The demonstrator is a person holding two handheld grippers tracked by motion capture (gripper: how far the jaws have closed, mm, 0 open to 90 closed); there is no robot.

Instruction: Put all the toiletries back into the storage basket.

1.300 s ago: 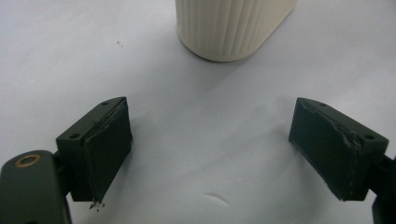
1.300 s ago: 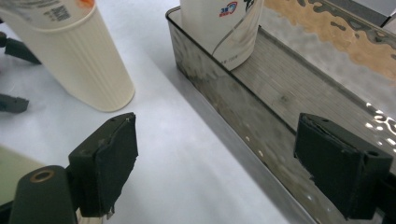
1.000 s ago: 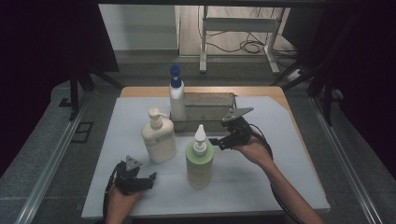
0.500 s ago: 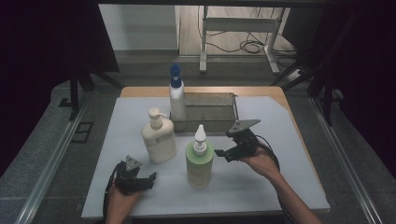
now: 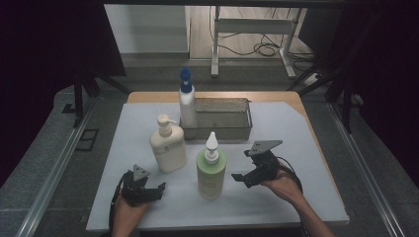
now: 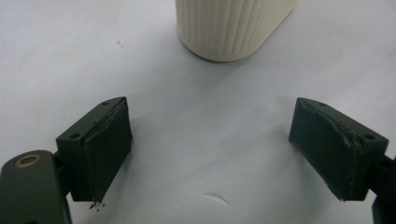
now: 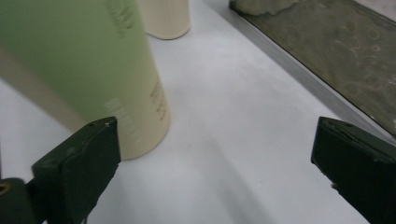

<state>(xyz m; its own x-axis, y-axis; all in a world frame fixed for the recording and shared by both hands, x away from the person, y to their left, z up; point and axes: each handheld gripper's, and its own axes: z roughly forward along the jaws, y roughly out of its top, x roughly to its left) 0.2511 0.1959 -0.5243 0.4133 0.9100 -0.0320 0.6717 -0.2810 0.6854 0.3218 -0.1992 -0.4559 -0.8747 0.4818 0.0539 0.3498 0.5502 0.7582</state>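
A green bottle (image 5: pixel 211 170) with a white pointed cap stands upright on the white mat (image 5: pixel 296 148). My right gripper (image 5: pixel 241 166) sits just right of it, open, with its jaws having just opened wider and nothing between them. In the right gripper view the green bottle (image 7: pixel 93 70) stands beside the left jaw of the right gripper (image 7: pixel 215 158), outside the gap. My left gripper (image 5: pixel 149 187) rests open at the mat's near left. The left gripper (image 6: pixel 210 154) points at the base of a cream pump bottle (image 6: pixel 229 28), well short of it.
The cream pump bottle (image 5: pixel 168 145) stands left of the green one. A white bottle with a blue cap (image 5: pixel 187 101) stands at the left end of a metal tray (image 5: pixel 222 118) at the back. The tray's rim (image 7: pixel 289 70) runs right of my right gripper.
My right gripper has come toward the near edge and lower, now beside the green bottle's lower half. Its jaws look wider apart. The left gripper has not moved.
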